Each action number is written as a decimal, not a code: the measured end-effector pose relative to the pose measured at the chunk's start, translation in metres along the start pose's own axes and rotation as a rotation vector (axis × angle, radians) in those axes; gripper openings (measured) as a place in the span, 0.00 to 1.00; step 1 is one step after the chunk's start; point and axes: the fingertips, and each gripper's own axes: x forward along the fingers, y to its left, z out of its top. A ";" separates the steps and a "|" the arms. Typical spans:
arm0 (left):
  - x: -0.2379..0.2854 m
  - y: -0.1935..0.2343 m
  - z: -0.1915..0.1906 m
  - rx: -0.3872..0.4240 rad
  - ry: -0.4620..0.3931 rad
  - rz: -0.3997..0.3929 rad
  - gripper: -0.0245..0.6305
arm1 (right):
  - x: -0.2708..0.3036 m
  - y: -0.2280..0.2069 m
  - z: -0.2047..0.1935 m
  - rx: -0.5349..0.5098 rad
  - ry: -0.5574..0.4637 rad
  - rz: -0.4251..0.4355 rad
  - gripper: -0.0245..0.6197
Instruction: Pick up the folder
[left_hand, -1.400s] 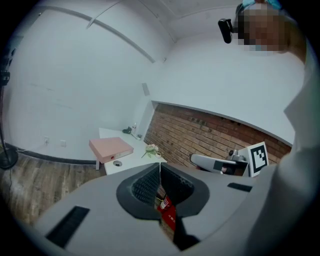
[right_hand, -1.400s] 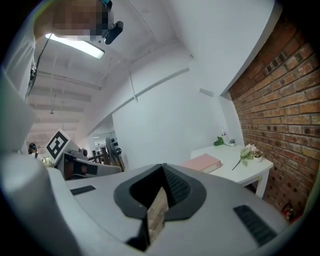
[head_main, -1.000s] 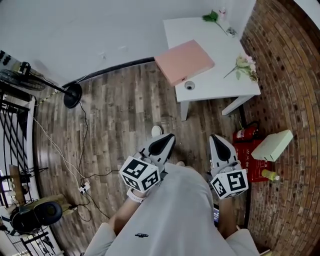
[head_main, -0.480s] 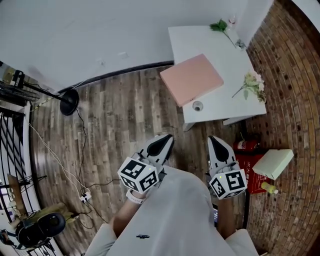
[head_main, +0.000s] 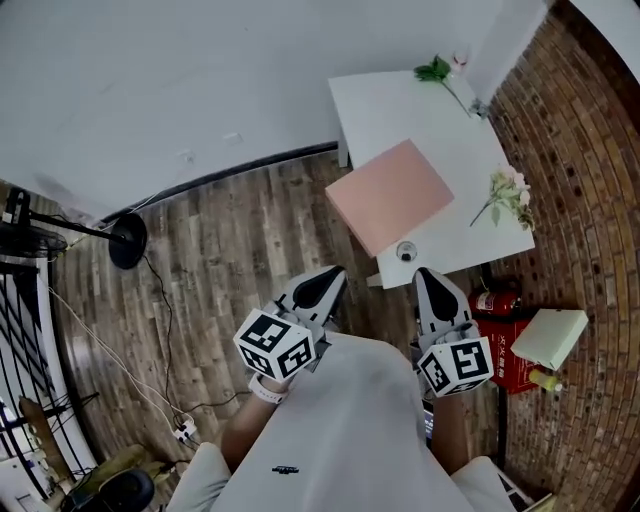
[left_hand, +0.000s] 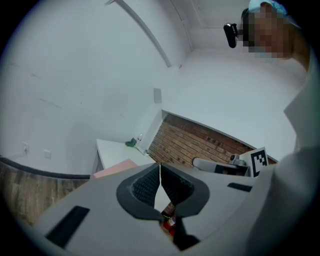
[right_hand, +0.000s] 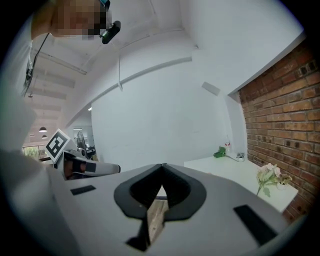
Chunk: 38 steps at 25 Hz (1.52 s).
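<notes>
While you stand on the wood-plank floor (head_main: 220, 250) facing the white tabletop (head_main: 385, 105), both tools sit close in front of your body and point toward it. Your left tool (head_main: 325, 283) has its jaws pressed together with nothing between them; the left gripper view shows the ribbed pads (left_hand: 145, 186) meeting along a thin line. Your right tool (head_main: 430, 282) is the same, with the jaws touching at their tips and holding nothing, and only floor shows through the gap behind them in the right gripper view. Neither tool touches anything on the tabletop.

Your target, the pink folder (head_main: 390, 195), lies flat and closed on the near half of the tabletop, turned at an angle, with its left corner jutting out past the tabletop's left edge. It is ahead of both tools and roughly between their lines. A small round object (head_main: 406, 251) sits just beside the folder's near corner, close to the tabletop's front edge. To the folder's right lies a sprig of pale flowers (head_main: 508, 190), and a green sprig (head_main: 433, 70) rests at the far edge. A red fire extinguisher (head_main: 490, 300) lies on the floor by the brick wall (head_main: 580, 150).
</notes>
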 end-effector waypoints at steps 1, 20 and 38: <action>0.003 0.008 0.008 0.015 0.003 -0.009 0.07 | 0.009 0.000 0.003 0.003 -0.007 -0.010 0.05; 0.019 0.067 0.019 0.013 0.054 -0.072 0.07 | 0.062 0.002 0.007 -0.044 0.030 -0.086 0.05; 0.081 0.097 -0.013 -0.111 0.121 -0.084 0.08 | 0.112 -0.035 -0.015 -0.056 0.110 -0.054 0.05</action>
